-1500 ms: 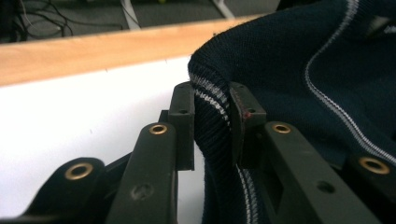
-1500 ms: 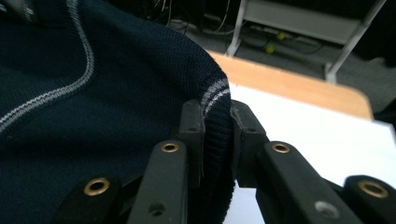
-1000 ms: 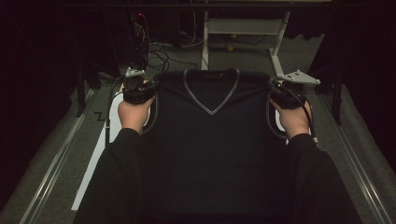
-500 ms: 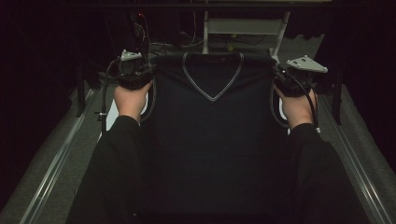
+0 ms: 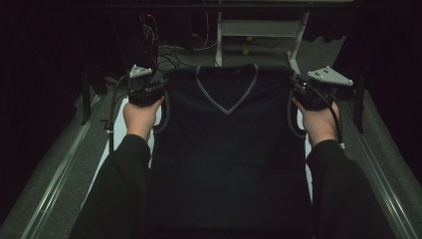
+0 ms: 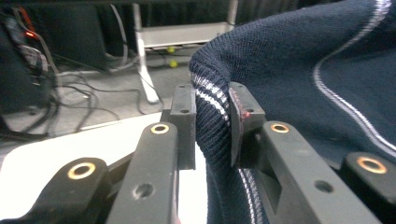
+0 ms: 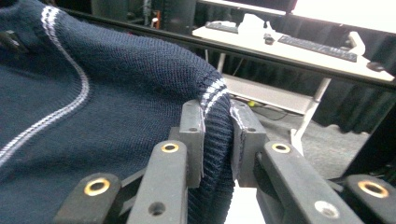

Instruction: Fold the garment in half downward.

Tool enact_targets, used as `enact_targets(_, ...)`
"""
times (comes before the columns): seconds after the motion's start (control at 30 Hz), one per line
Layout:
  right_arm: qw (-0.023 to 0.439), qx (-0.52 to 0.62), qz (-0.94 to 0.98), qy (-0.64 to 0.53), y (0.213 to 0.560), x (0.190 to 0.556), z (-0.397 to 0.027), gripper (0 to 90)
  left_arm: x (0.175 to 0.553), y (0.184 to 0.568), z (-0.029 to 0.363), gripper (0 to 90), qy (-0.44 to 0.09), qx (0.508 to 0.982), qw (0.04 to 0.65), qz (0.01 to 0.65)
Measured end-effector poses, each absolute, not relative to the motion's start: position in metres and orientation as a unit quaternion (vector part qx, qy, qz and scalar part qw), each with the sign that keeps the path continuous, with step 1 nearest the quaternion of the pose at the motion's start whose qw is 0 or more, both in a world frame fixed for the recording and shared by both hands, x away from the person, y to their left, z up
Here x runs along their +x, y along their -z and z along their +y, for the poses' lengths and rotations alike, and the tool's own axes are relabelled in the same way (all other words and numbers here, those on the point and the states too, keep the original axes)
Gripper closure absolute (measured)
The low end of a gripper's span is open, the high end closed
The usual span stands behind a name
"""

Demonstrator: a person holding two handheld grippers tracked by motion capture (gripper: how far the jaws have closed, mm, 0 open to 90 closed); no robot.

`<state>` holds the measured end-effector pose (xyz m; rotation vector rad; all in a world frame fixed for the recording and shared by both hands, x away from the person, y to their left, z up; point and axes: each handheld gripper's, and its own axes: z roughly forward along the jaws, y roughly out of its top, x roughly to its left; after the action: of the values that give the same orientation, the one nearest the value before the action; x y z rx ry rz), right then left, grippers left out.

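Compared with half a second before, the navy V-neck sweater vest [image 5: 226, 149] and both hands sat slightly nearer the person in the high view, the neckline lower in the picture, while a second before they had been nearer still. The grip at each shoulder looked unchanged.

The vest lay spread flat along the middle of the white bench [image 5: 117, 132], neck toward the far edge, hem toward the person. Its collar and armholes carried pale stripes. Bare white bench showed as narrow strips beside each armhole. Grey rails ran along both sides. Beyond the far edge stood a white desk frame [image 5: 259, 30] with tangled cables [image 5: 171, 52] on the grey floor. The right tool's view showed a desk with a keyboard [image 7: 317, 45] in the background.

The left tool [image 6: 211, 122] was pinching the ribbed, striped armhole edge at the vest's left shoulder, its jaws pressed on the fabric. The right tool [image 7: 218, 135] pinched the matching edge at the right shoulder in the same way. The left hand [image 5: 142, 117] and right hand [image 5: 318, 122] reached forward on dark-sleeved forearms, one at each side of the vest.
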<state>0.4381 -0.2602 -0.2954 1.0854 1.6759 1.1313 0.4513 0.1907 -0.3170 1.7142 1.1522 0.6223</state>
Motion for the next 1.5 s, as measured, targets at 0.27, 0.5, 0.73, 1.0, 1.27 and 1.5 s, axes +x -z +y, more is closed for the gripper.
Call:
enact_targets(0.27, 0.392, 0.409, 0.677, -0.469, 0.327, 0.392, -0.265, 78.2, 0.404, 0.346, 0.197, 71.2, -0.234, 0.72, 0.486, 0.437)
enact_targets(0.5, 0.384, 0.384, 0.694, -0.472, 0.358, 0.348, -0.272, 78.2, 0.361, 0.369, 0.201, 71.2, -0.223, 0.734, 0.486, 0.419)
enact_targets(0.73, 0.366, 0.378, 0.71, -0.468, 0.389, 0.312, -0.28, 78.2, 0.322, 0.389, 0.201, 71.1, -0.208, 0.747, 0.482, 0.409)
enact_targets(1.0, 0.347, 0.377, 0.721, -0.466, 0.415, 0.27, -0.29, 78.1, 0.281, 0.414, 0.203, 71.0, -0.182, 0.768, 0.47, 0.395)
enact_targets(1.27, 0.337, 0.384, 0.714, -0.478, 0.422, 0.237, -0.295, 78.1, 0.241, 0.42, 0.206, 70.9, -0.169, 0.773, 0.474, 0.387)
enact_targets(1.5, 0.315, 0.388, 0.726, -0.472, 0.432, 0.219, -0.296, 77.7, 0.23, 0.439, 0.211, 70.5, -0.145, 0.789, 0.45, 0.393)
